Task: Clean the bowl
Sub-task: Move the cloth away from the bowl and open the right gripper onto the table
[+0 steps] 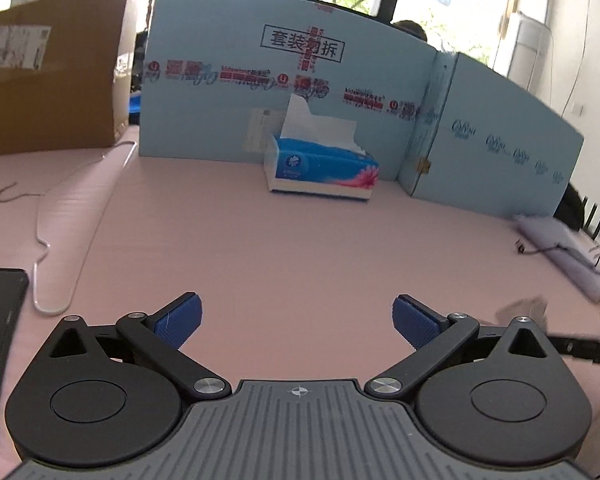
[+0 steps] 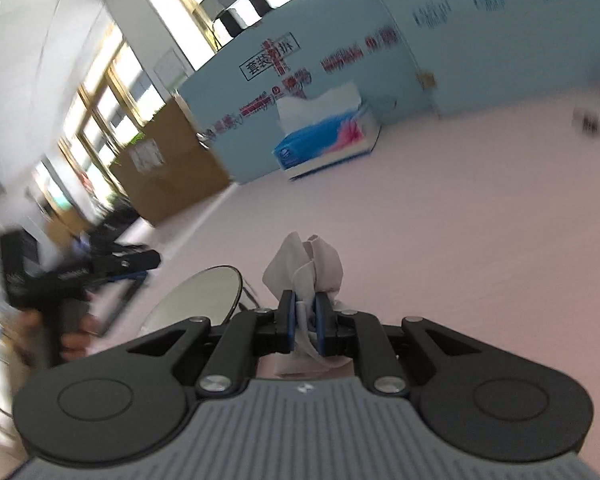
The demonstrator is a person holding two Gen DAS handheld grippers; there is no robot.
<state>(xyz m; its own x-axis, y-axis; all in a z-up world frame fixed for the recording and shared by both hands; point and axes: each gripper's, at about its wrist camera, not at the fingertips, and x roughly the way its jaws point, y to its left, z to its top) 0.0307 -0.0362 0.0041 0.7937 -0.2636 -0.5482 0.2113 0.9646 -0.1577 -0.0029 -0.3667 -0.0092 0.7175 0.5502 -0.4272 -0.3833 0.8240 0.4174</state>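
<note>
Left gripper (image 1: 298, 322): jaws wide apart, nothing between them, pink table (image 1: 300, 240) below. Right gripper (image 2: 305, 322): jaws clamped on crumpled tissue (image 2: 308, 264); bowl (image 2: 200, 296) lies just beside them at ten o'clock, tissue box (image 2: 324, 140) at twelve.

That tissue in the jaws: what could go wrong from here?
The tissue is pinched only at its lower part in the right gripper, so it could tear or slip while wiping. The bowl sits unheld, since the left gripper is open and empty, so it might slide on the pink table.
</note>
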